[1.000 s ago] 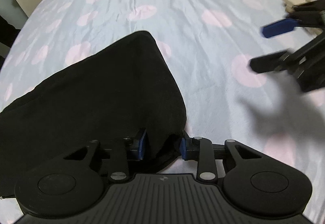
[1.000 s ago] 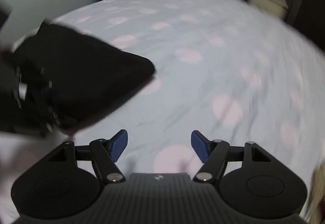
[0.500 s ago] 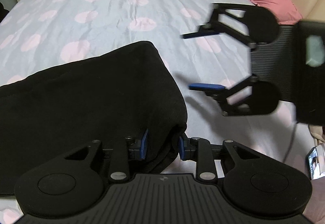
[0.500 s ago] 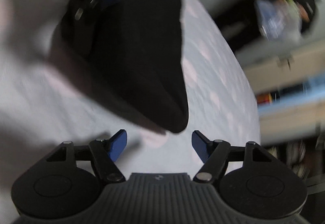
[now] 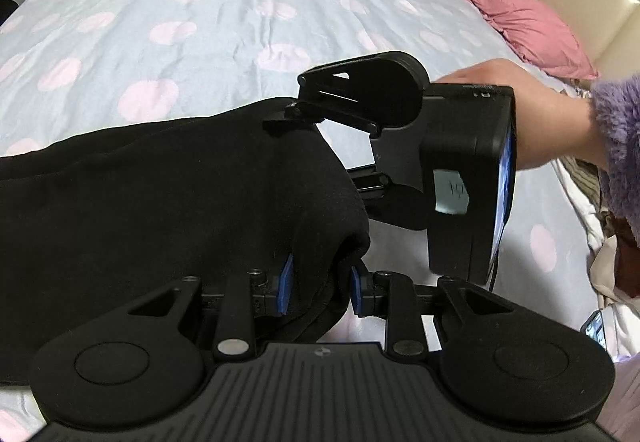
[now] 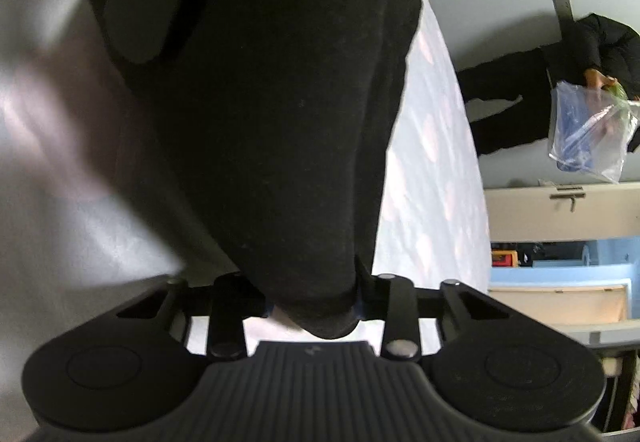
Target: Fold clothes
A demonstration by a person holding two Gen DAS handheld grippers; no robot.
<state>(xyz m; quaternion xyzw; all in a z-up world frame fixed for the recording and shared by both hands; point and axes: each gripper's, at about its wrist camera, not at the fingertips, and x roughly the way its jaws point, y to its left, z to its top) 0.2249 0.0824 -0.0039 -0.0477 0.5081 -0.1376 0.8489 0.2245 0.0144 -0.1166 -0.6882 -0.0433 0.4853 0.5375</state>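
On the bed [image 5: 240, 21], the black garment [image 5: 160, 193] is pinched by left gripper [image 5: 320, 282] and right gripper [image 6: 312, 302], both clamped on adjacent corners so a fold can be carried.

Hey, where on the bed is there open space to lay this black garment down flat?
The polka-dot sheet is bare beyond the black garment, from its far edge up toward the pink pillow. It is crowded near the garment's corners, where the left claw and right claw grip it, and at the right edge, where loose clothes pile up.
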